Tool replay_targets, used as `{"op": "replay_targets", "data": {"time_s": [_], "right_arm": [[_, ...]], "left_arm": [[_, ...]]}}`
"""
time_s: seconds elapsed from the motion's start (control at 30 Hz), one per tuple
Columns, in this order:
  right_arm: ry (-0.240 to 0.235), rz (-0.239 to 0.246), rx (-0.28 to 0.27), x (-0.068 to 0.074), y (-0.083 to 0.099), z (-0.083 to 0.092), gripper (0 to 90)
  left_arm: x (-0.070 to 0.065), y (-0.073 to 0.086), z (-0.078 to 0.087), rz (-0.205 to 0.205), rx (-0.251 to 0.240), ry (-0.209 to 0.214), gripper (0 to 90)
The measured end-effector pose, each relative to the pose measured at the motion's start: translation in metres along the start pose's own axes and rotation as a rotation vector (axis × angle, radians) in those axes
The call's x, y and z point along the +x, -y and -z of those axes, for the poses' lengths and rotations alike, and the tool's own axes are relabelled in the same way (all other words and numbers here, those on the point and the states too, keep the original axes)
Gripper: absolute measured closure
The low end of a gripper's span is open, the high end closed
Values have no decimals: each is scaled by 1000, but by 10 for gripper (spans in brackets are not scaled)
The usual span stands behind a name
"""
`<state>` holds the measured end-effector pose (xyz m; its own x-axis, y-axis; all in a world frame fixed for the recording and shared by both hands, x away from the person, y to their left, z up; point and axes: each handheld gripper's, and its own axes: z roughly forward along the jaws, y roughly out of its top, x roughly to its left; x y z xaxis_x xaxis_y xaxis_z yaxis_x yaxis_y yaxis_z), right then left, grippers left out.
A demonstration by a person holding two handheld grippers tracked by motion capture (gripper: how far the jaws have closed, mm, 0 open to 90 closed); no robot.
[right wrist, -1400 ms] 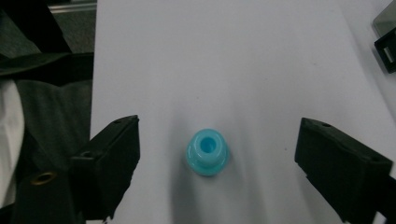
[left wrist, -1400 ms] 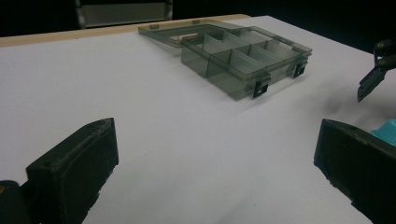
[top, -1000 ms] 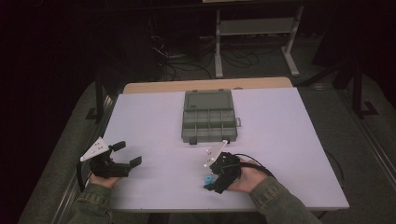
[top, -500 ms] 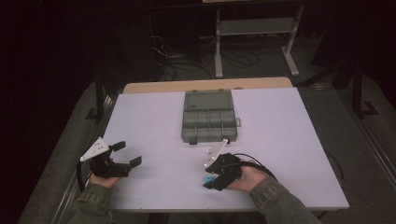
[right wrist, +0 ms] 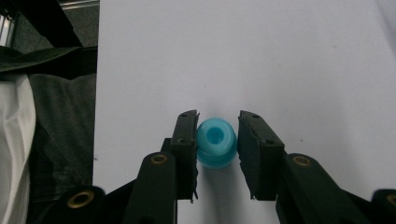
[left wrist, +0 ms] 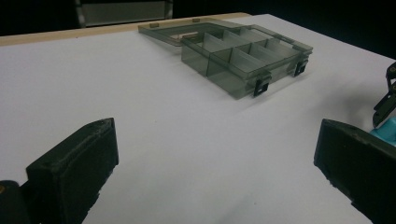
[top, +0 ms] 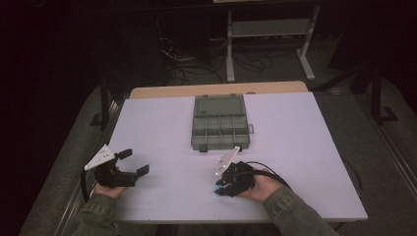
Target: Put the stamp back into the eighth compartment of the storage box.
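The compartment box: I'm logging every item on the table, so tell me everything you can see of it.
The compartment box is translucent smoky grey plastic, rectangular and shallow, split by thin dividers into rows of small cells that look empty. Its lid is swung fully open and lies flat behind it, away from the person. Two dark latches sit on its near edge. It rests flat on the white table, toward the far middle, untouched by either gripper.
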<state>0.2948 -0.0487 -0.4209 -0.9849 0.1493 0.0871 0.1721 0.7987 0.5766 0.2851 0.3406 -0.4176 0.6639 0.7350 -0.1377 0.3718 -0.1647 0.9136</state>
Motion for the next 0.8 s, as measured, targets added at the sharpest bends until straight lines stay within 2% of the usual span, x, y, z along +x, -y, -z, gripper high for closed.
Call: {"op": "replay_targets", "data": {"time_s": [0.43, 0.57, 0.8], "right_arm": [[-2, -6, -7, 0, 0, 5, 708], [-4, -25, -31, -1, -1, 10, 708], [-1, -22, -53, -2, -4, 17, 707]], "left_arm": [[0, 0, 0, 0, 1, 2, 0], [0, 0, -1, -4, 5, 3, 0], [0, 0, 0, 0, 2, 2, 0]]}}
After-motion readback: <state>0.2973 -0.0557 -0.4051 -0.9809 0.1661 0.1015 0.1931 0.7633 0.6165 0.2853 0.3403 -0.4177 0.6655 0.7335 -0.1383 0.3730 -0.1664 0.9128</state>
